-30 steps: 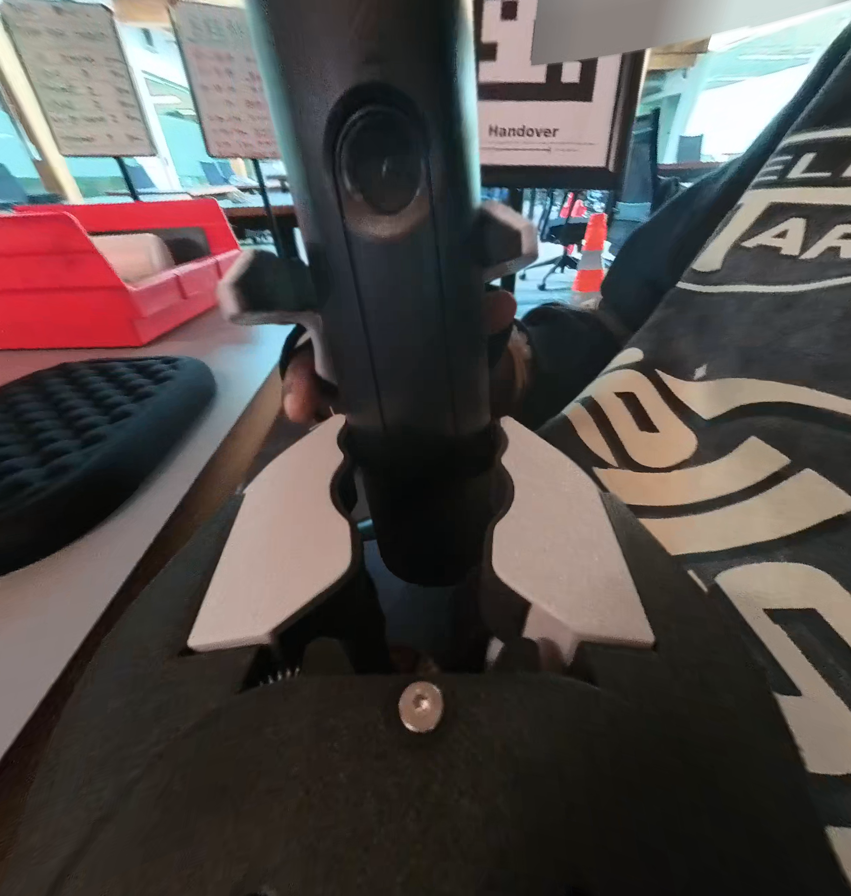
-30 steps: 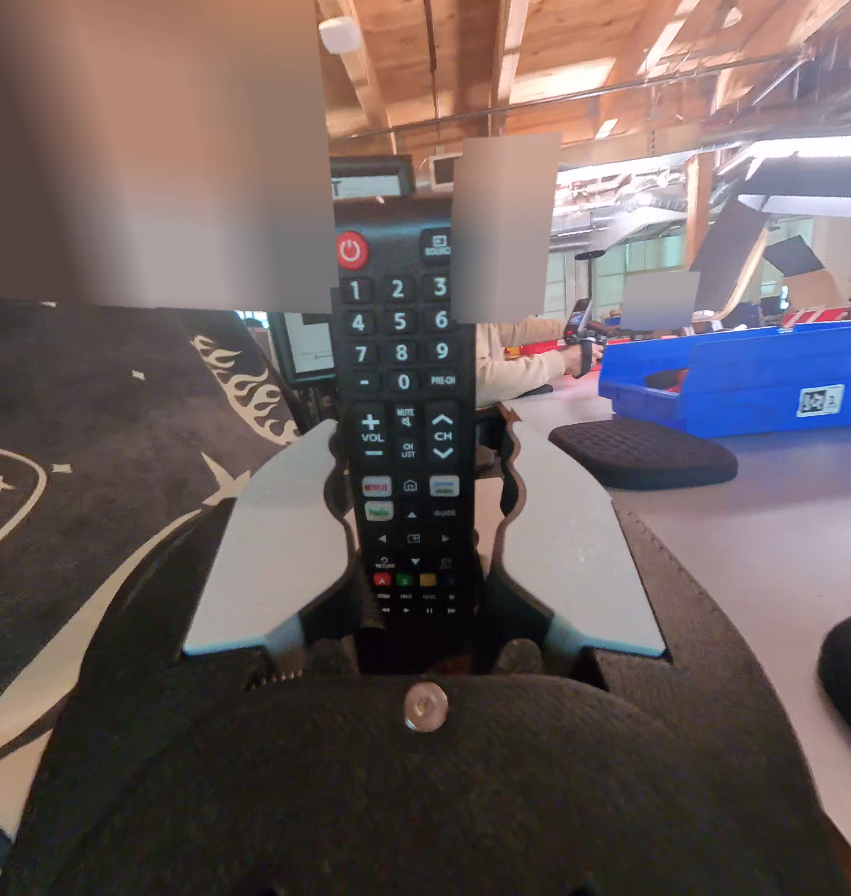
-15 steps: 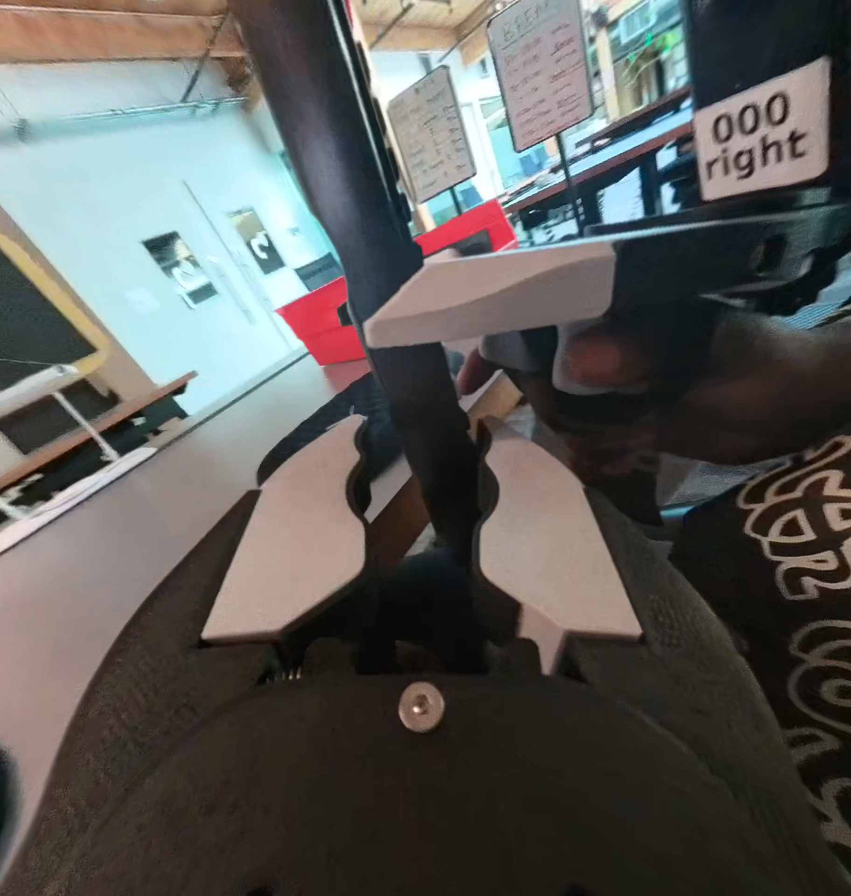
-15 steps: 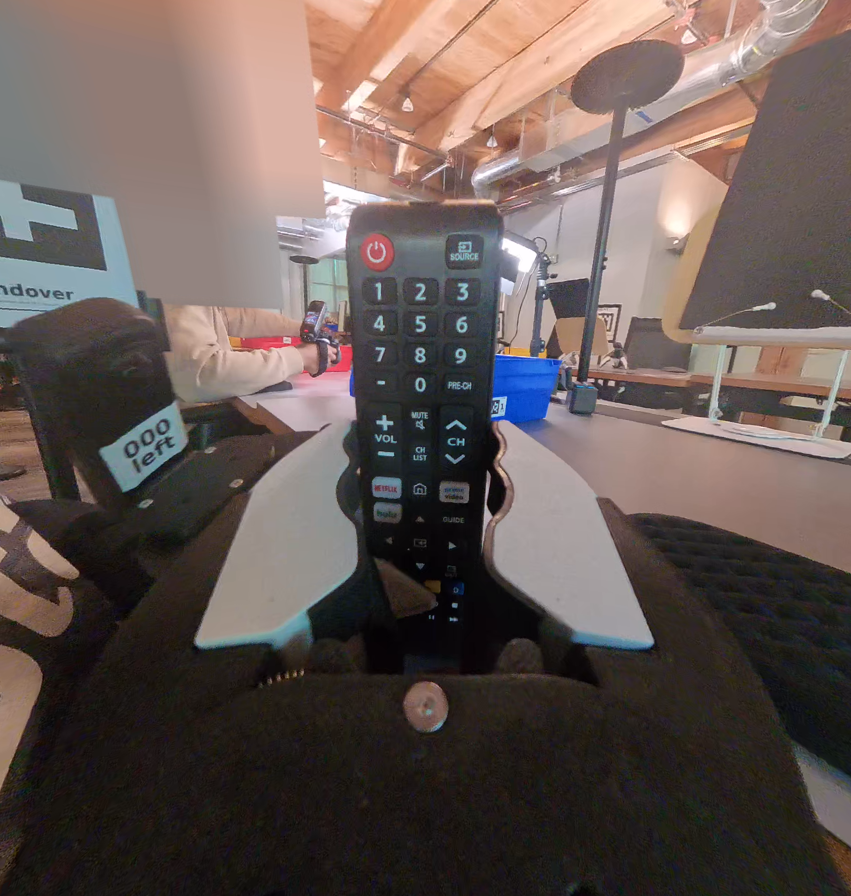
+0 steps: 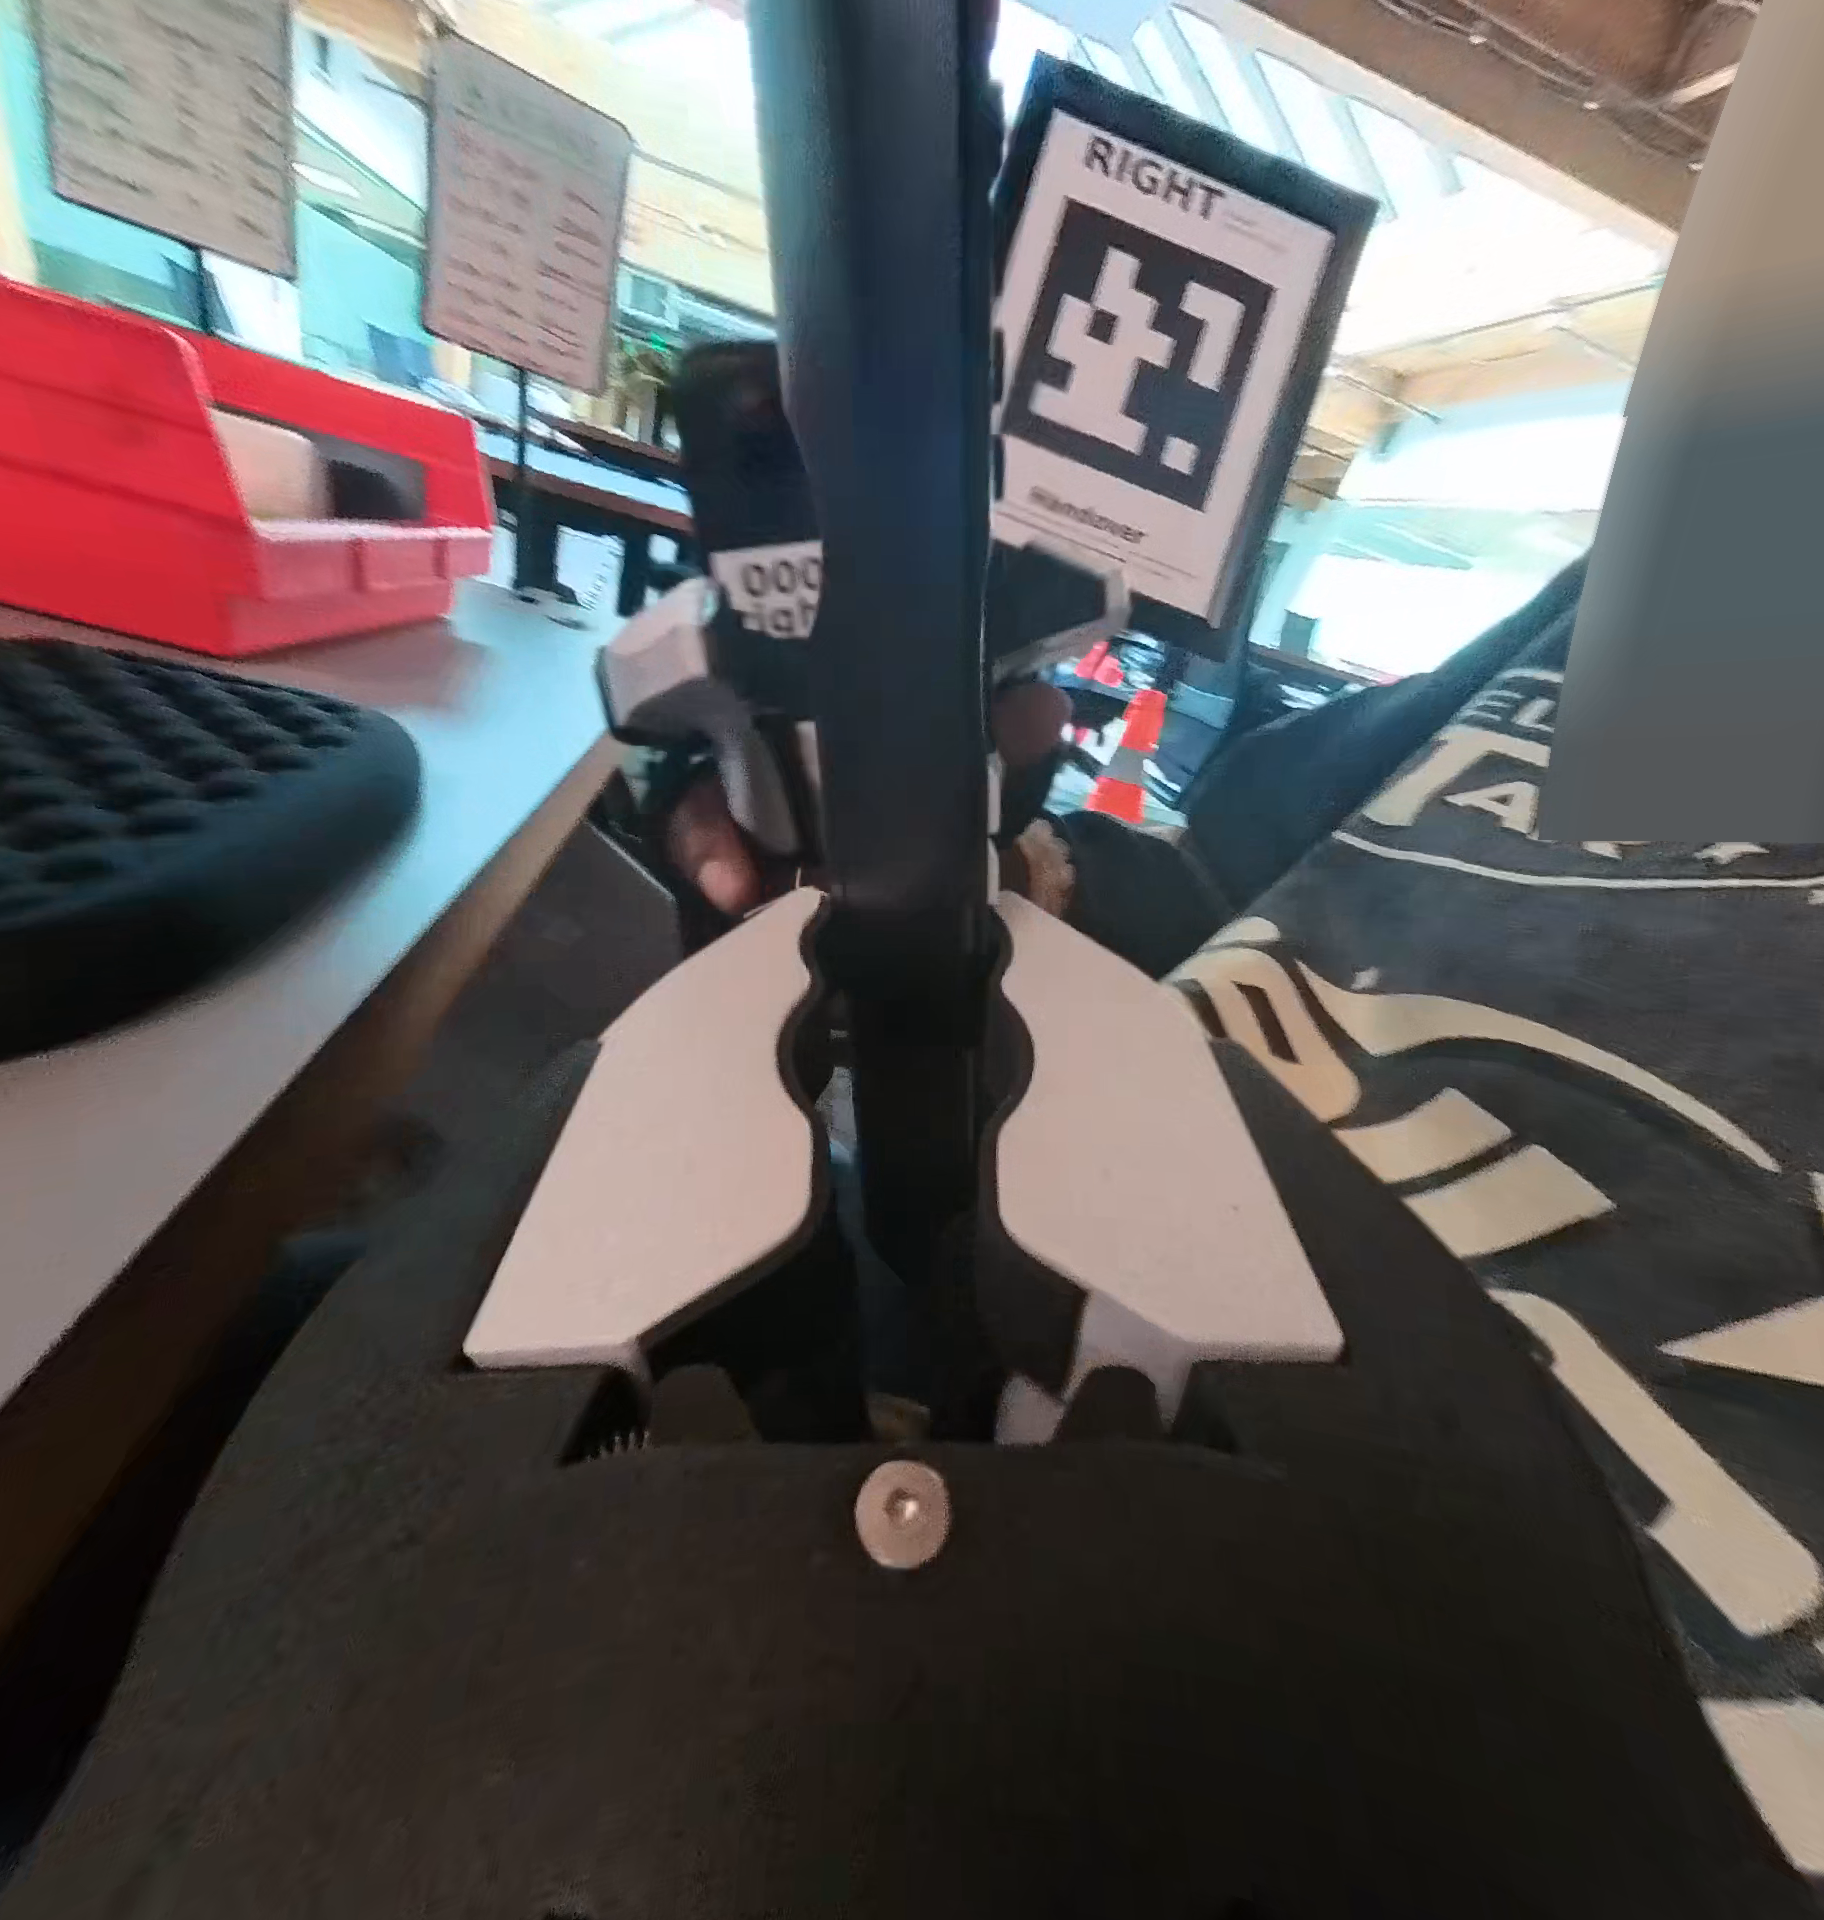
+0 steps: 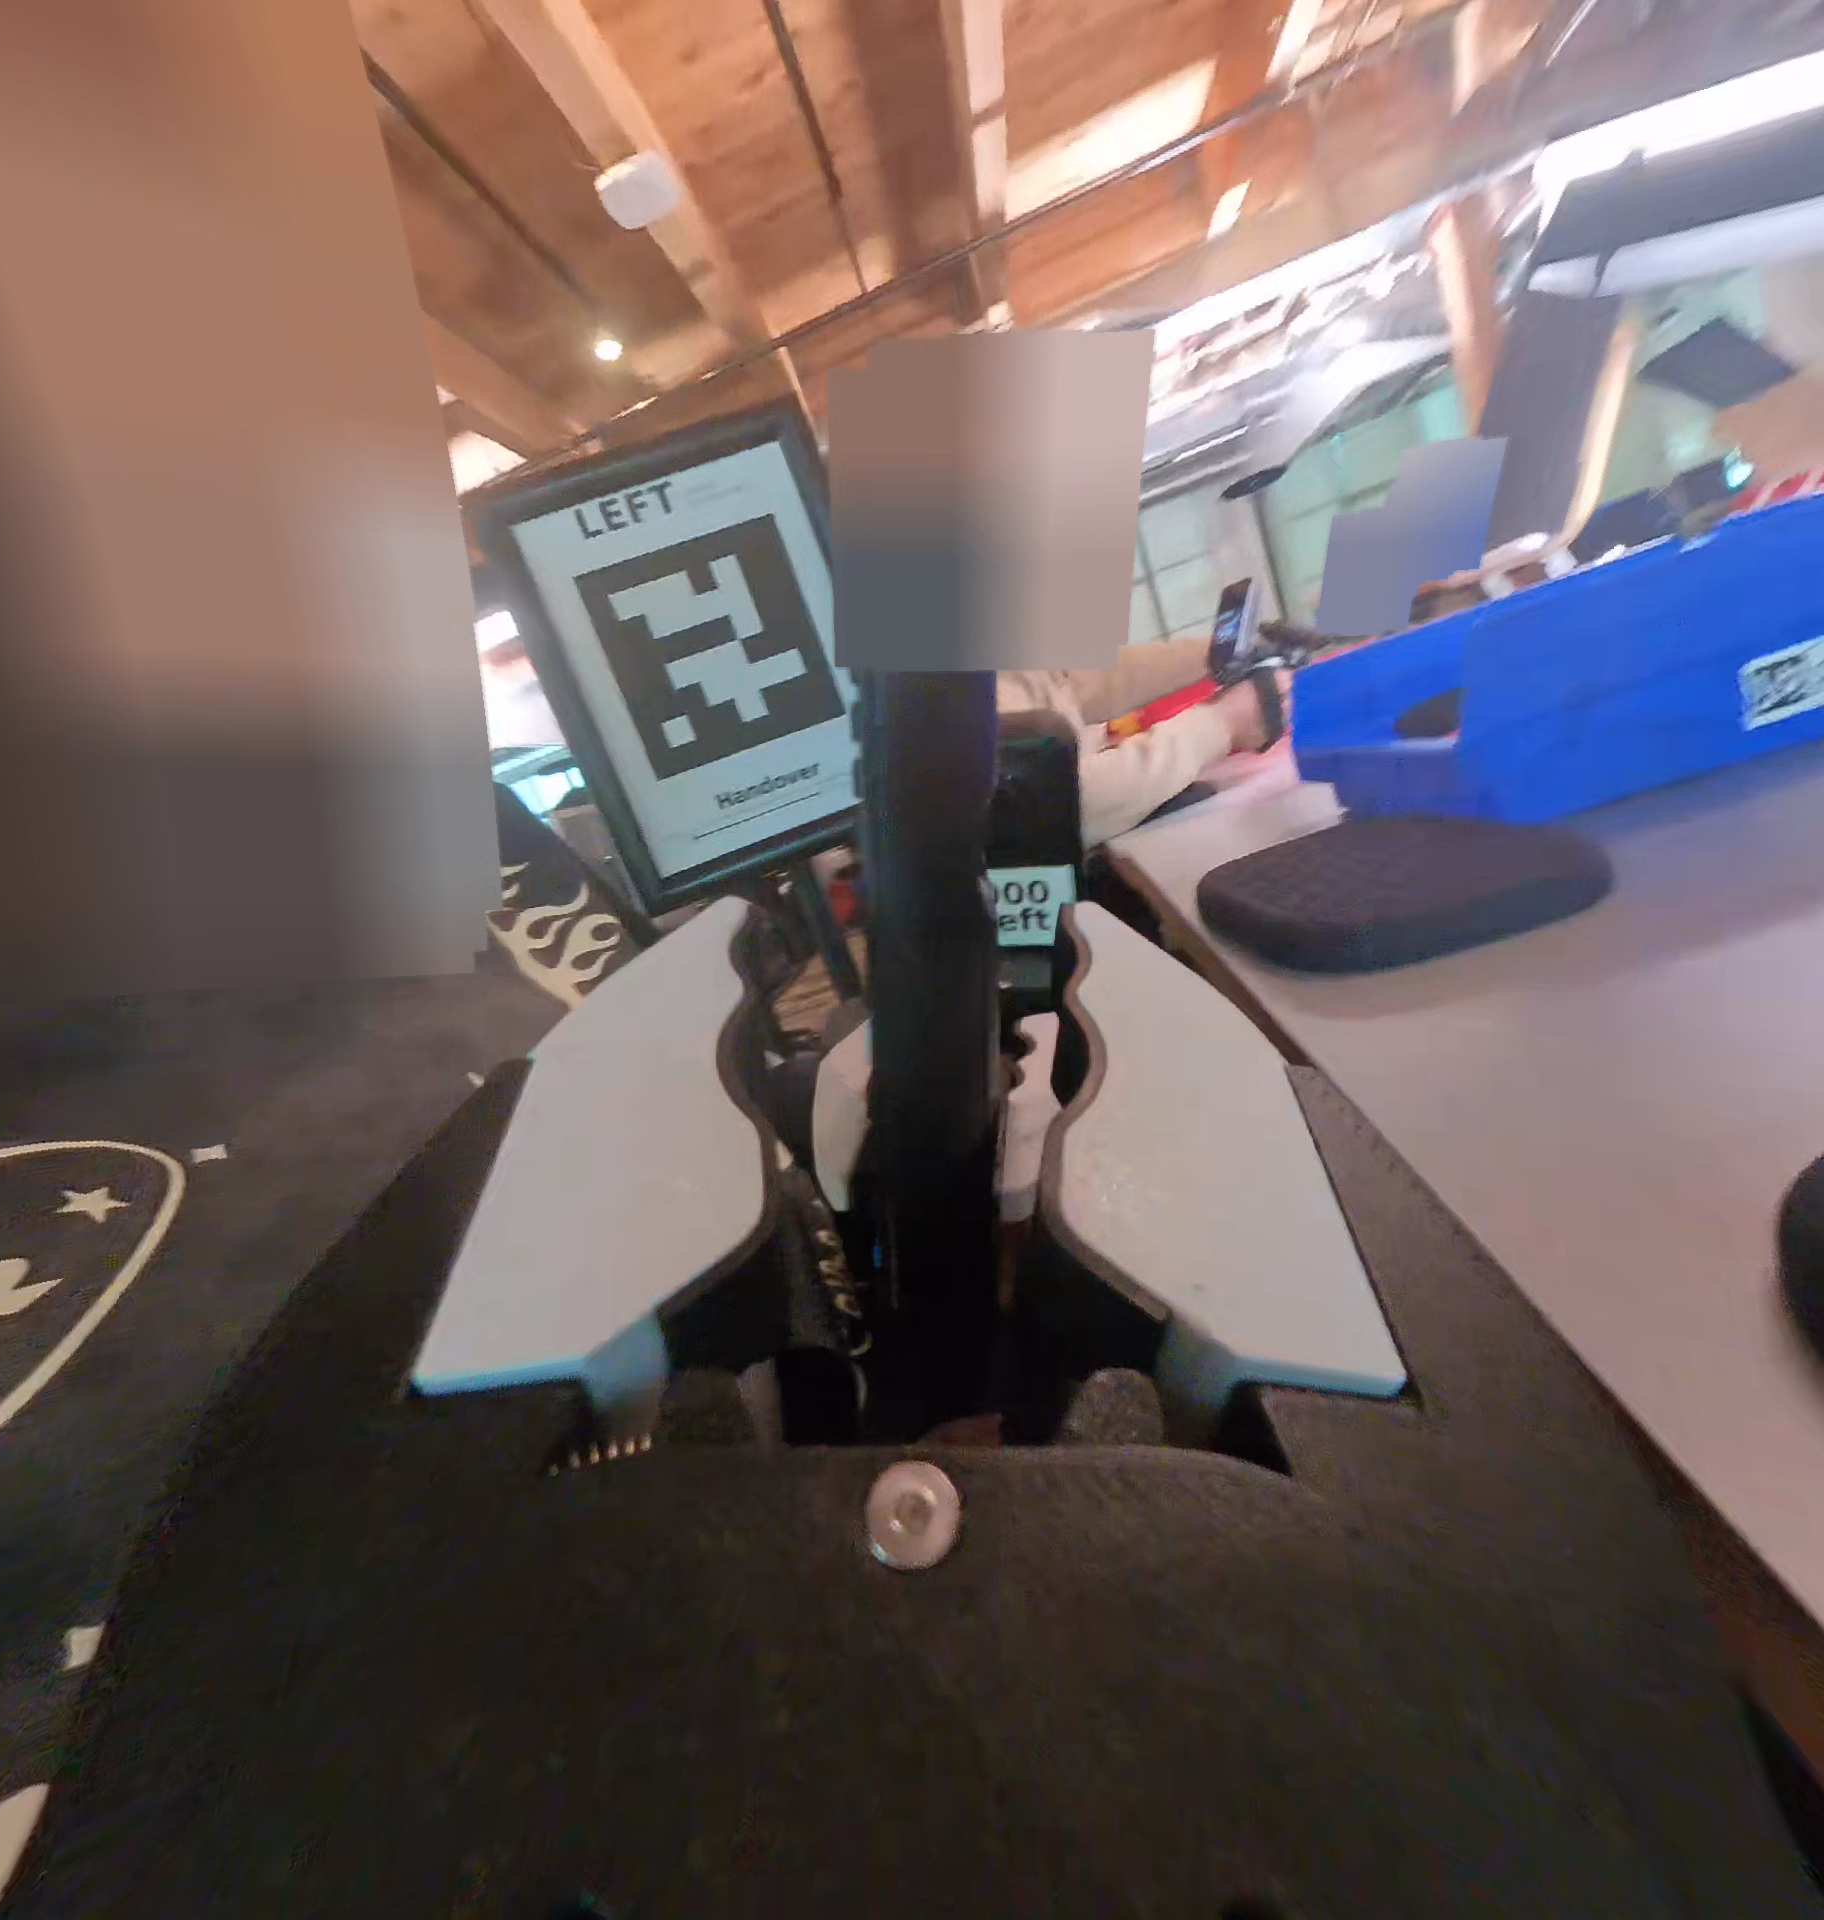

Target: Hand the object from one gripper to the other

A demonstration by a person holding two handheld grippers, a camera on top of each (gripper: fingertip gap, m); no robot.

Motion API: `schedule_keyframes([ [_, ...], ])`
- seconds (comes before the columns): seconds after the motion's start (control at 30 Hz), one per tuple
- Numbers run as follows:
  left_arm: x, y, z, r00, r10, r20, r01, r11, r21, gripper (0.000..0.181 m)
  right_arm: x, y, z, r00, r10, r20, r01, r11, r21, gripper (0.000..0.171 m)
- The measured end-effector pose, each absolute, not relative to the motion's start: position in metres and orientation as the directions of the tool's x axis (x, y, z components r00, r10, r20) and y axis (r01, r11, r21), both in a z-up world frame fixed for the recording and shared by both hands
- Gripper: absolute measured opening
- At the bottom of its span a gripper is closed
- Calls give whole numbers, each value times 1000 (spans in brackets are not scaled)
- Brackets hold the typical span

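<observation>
A black remote (image 5: 887, 416) stands upright and edge-on between the two grippers. My left gripper (image 5: 908, 914) is shut on its lower end, both white fingers pressing its sides. In the right wrist view the remote (image 6: 929, 831) rises between the jaws of my right gripper (image 6: 906, 920), which are spread wide and touch neither side. The left gripper (image 6: 929, 1132) shows just behind, clamped on the remote. In the left wrist view the right gripper (image 5: 866, 644) sits behind the remote with its fingers (image 5: 669, 675) apart on either side.
A grey table (image 5: 108, 1143) on the left holds a red bin (image 5: 160, 468) and a black pad (image 5: 108, 831). The right wrist view shows a blue bin (image 6: 1614, 707) and two black pads (image 6: 1396, 894). A person's dark printed shirt (image 5: 1510, 1143) is close by. My right fingertips sit around 5 centimeters from my left ones.
The right gripper, which held the remote face-on, has opened its jaws. The left gripper has shut on the remote's lower end, and the remote now shows edge-on in the right wrist view.
</observation>
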State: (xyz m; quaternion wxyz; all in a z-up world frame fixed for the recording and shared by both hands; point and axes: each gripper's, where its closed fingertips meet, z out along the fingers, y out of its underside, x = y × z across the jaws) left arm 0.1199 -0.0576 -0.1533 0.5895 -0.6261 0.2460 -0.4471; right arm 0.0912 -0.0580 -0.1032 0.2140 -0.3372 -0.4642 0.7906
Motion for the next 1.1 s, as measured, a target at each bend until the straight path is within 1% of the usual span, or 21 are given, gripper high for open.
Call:
schedule_keyframes([
  [0.07, 127, -62, -159, 436, -852, 291, 189, -229, -955, 25, 88, -64, -110, -684, 639, -352, 16, -469, -883, 52],
  [0.1, 130, -62, -162, 437, -850, 294, 171, -242, -955, 26, 88, -69, -113, -691, 638, -340, 25, -448, -894, 47],
  [0.13, 132, -63, -166, 433, -851, 296, 153, -254, -955, 25, 89, -75, -116, -702, 640, -312, 24, -417, -909, 32],
  [0.17, 132, -63, -168, 438, -848, 298, 146, -260, -954, 26, 87, -76, -118, -690, 665, -284, 15, -380, -925, 29],
  [0.27, 122, -52, -167, 518, -807, 283, 158, -235, -959, 26, 80, -65, -120, -591, 778, -213, -39, -291, -956, 27],
  [0.3, 116, -46, -167, 565, -781, 266, 154, -217, -964, 29, 78, -59, -119, -543, 818, -190, -73, -272, -960, 26],
  [0.33, 111, -40, -168, 621, -747, 238, 144, -190, -971, 36, 76, -50, -118, -481, 858, -180, -111, -263, -958, 26],
  [0.4, 99, -29, -169, 738, -660, 144, 85, -121, -989, 51, 72, -30, -115, -330, 924, -192, -179, -261, -949, 26],
  [0.5, 86, -17, -175, 870, -486, -85, -115, -31, -993, 59, 73, -14, -113, -171, 966, -193, -264, -234, -936, 26],
  [0.57, 84, -13, -177, 891, -384, -243, -257, 14, -966, 63, 74, -13, -111, -113, 977, -179, -305, -205, -930, 27],
  [0.63, 86, -12, -176, 886, -312, -344, -346, 50, -937, 63, 74, -17, -110, -79, 983, -168, -332, -185, -925, 27],
  [0.7, 85, -12, -176, 871, -266, -414, -413, 63, -909, 64, 73, -23, -110, -63, 985, -160, -345, -172, -923, 26],
  [0.77, 84, -11, -176, 866, -239, -440, -439, 62, -897, 64, 72, -27, -111, -52, 989, -141, -351, -150, -924, 27],
  [0.8, 84, -11, -178, 864, -242, -442, -443, 55, -895, 61, 71, -29, -112, -52, 990, -133, -347, -143, -927, 27],
  [0.83, 85, -11, -180, 861, -254, -441, -444, 48, -895, 55, 70, -29, -113, -43, 991, -127, -343, -134, -930, 27],
  [0.97, 89, -14, -178, 871, -325, -369, -372, 56, -927, 53, 71, -30, -112, -78, 990, -120, -333, -140, -933, 29],
  [1.03, 99, -22, -171, 849, -456, -269, -260, 84, -962, 53, 76, -42, -103, -231, 970, -77, -354, -158, -922, 33],
  [1.1, 111, -33, -165, 784, -601, -156, -138, 77, -987, 52, 86, -57, -95, -430, 903, -30, -357, -200, -913, 45],
])
